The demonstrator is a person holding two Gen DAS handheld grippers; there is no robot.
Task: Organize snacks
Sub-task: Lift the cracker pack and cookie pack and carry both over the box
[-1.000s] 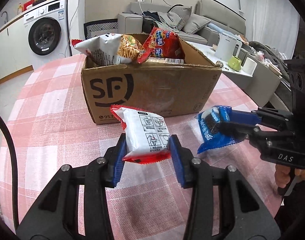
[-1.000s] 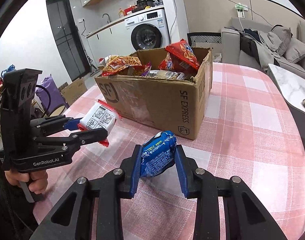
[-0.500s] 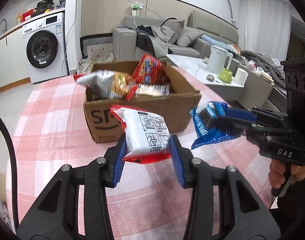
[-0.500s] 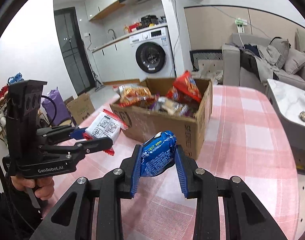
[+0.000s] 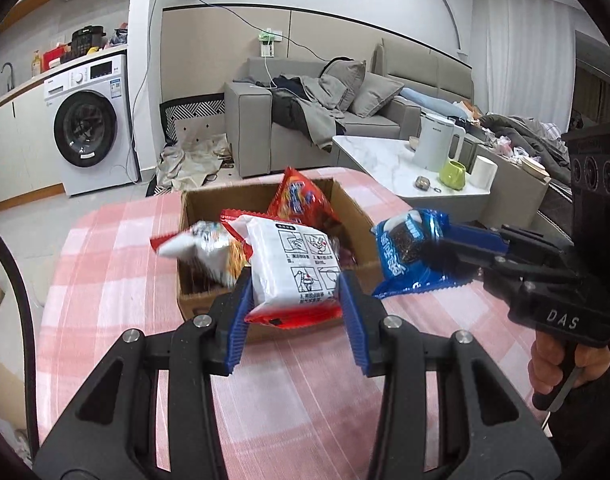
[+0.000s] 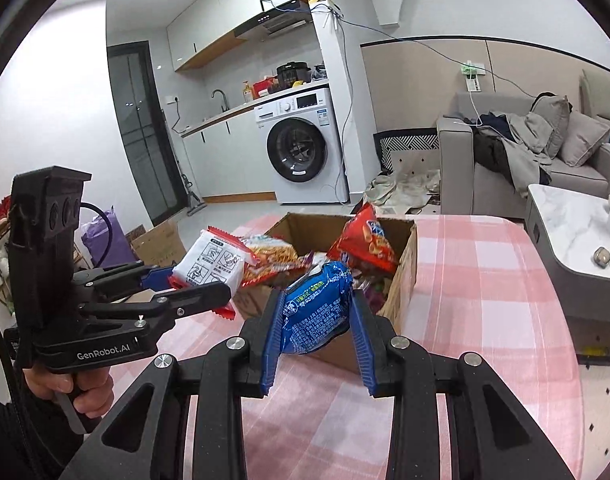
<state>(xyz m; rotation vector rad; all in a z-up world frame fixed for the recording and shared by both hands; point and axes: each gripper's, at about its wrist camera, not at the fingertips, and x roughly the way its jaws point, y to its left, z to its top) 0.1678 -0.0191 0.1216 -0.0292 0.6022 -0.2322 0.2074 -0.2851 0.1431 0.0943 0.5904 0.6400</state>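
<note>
Up above the pink-and-white checked tablecloth [image 5: 117, 264], both handheld tools carry a packet. The left gripper [image 5: 295, 312] has its 2 blue ribbed fingers [image 5: 237, 330] part-way closed, pressed against the sides of a white snack packet with red sealed edges and black instruction drawings [image 5: 293, 268]; from the right wrist view this same left gripper [image 6: 177, 288] and its white packet [image 6: 211, 264] sit in the air at the near left corner of the box. The right gripper [image 6: 317, 334] is likewise closed on a shiny blue foil snack packet with white print [image 6: 317, 312], which stands upright between its blue pads [image 6: 363, 344]; in the left wrist view the right gripper [image 5: 461, 246] holds the blue packet [image 5: 409, 260] just beside the box's right wall.

Between and beyond the 2 tools stands an open brown cardboard box [image 5: 357, 216] on the table, its flaps up. Inside it a red-orange crisp bag [image 6: 365, 240] sticks up against the far right, and an orange-and-white noodle-snack bag [image 6: 271, 258] leans out over the left rim, blurred in the left wrist view. Other wrappers lie lower in the box, too jumbled to tell apart.

Farther back are a white front-loading washing machine [image 6: 301, 146] and a grey sofa heaped with clothes [image 5: 337, 108].
</note>
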